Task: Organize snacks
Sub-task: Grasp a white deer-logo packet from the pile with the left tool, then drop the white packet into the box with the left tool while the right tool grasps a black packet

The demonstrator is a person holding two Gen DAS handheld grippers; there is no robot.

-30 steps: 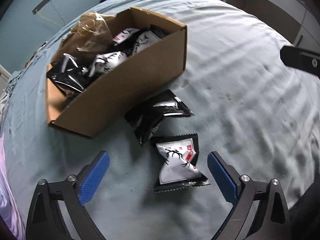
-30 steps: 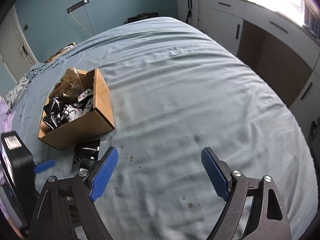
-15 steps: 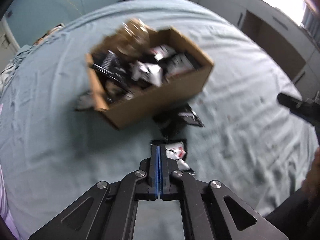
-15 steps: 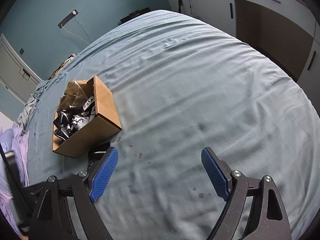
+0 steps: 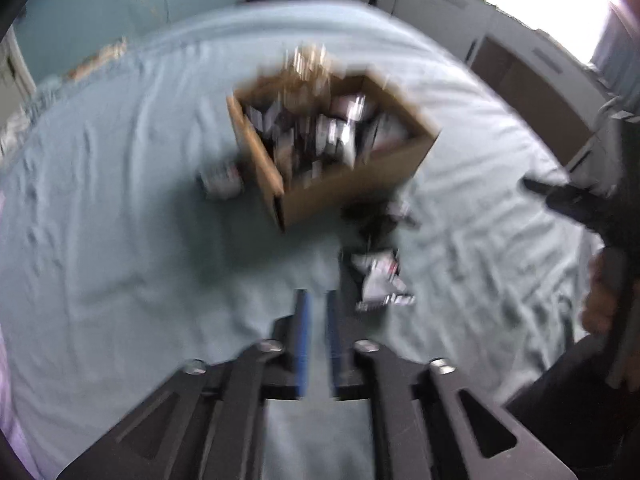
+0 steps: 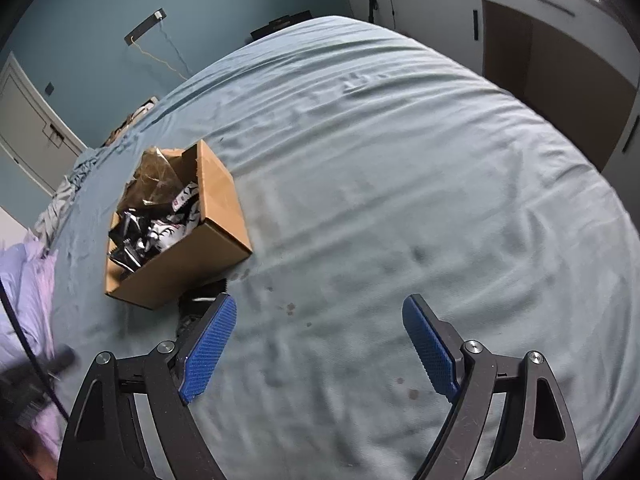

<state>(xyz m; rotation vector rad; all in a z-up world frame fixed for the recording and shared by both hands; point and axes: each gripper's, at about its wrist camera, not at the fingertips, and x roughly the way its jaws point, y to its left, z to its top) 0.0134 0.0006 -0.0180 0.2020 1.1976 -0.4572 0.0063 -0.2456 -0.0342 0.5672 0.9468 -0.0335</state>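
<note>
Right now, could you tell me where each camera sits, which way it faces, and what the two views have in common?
Left wrist: rides the left gripper, tilted steeply down at the bed sheet; own fingers narrowly apart with nothing between them, the white snack packet just right of them; a hand at the right edge.
Right wrist: rides the right gripper, looking down across the bed; own fingers wide apart over bare sheet.
Shared: the cardboard box of snack packets and the blue sheet.

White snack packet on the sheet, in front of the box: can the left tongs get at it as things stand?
Probably yes. The white snack packet lies in the open on the bed sheet, uncovered, just right of the left tongs. Their jaws have just been opening, nothing between them, but the gap looks too narrow yet.
</note>
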